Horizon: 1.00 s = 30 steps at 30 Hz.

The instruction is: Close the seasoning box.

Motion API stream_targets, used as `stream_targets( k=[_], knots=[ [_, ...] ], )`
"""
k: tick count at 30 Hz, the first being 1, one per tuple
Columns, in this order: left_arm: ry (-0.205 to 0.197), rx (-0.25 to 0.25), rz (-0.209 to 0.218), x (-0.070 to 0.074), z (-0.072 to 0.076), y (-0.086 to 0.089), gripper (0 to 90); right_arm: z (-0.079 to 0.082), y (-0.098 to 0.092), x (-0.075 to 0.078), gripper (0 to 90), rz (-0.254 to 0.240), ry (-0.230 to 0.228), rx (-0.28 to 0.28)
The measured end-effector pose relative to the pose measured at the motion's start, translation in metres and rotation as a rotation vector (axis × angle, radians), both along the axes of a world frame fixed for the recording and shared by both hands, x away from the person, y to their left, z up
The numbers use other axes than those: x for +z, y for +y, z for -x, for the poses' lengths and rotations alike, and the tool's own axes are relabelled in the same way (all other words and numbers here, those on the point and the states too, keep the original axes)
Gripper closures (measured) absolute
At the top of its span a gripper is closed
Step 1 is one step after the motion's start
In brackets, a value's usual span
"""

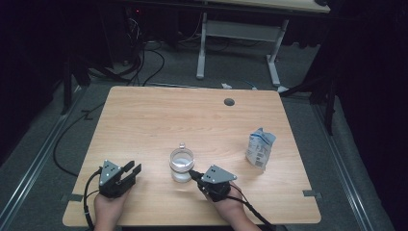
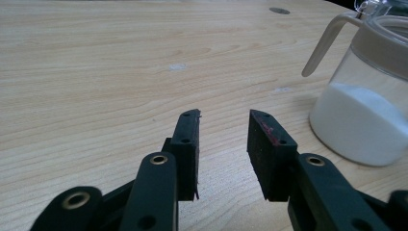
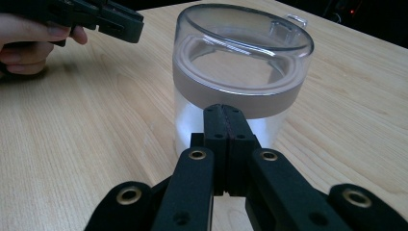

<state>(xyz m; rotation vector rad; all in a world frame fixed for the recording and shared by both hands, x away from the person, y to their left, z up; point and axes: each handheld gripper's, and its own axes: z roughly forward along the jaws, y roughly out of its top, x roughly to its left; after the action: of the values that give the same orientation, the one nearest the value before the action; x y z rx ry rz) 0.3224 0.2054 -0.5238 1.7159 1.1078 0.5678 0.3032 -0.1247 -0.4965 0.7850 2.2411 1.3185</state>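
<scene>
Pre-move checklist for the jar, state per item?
1. Jar upright on table: ok.
2. Lid seated on jar: ok.
3. Left gripper open, nothing between jaws: ok.
4. Right gripper jaws open for a grasp: not ok, shut, tip at the jar's wall.
5. Right tip touching jar: cannot tell.
6. Pouch apart from jar: ok.

The left gripper has its 2 jaws apart (nothing between them); the jar stands right of the fingers.
</scene>
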Motion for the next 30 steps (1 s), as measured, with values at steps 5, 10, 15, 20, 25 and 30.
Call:
stream_targets(
  k=[5, 10, 15, 20, 25, 30],
  knots=[
    [0.002, 0.0, 0.001, 0.0, 0.0, 0.0, 65.2, 0.0, 0.005, 0.0, 89.7, 0.01, -0.003, 0.011],
    [0.003, -0.001, 0.0, -0.001, 0.0, 0.0, 65.1, 0.001, 0.005, 0.001, 84.6, 0.009, -0.002, 0.016],
    [0.003, -0.001, 0.0, 0.0, 0.001, 0.001, 64.9, 0.001, -0.001, 0.002, 75.0, 0.007, -0.003, -0.011],
    [0.004, -0.003, 0.001, 0.0, 0.001, 0.0, 64.8, -0.006, -0.017, -0.003, 65.6, 0.012, 0.034, -0.052],
    [0.006, -0.006, -0.006, -0.001, 0.001, -0.003, 64.8, -0.01, -0.049, -0.014, 59.2, 0.016, 0.075, -0.129],
    [0.013, -0.016, -0.017, -0.003, 0.001, -0.007, 64.5, -0.006, -0.088, -0.027, 57.4, 0.013, 0.101, -0.211]
  ],
)
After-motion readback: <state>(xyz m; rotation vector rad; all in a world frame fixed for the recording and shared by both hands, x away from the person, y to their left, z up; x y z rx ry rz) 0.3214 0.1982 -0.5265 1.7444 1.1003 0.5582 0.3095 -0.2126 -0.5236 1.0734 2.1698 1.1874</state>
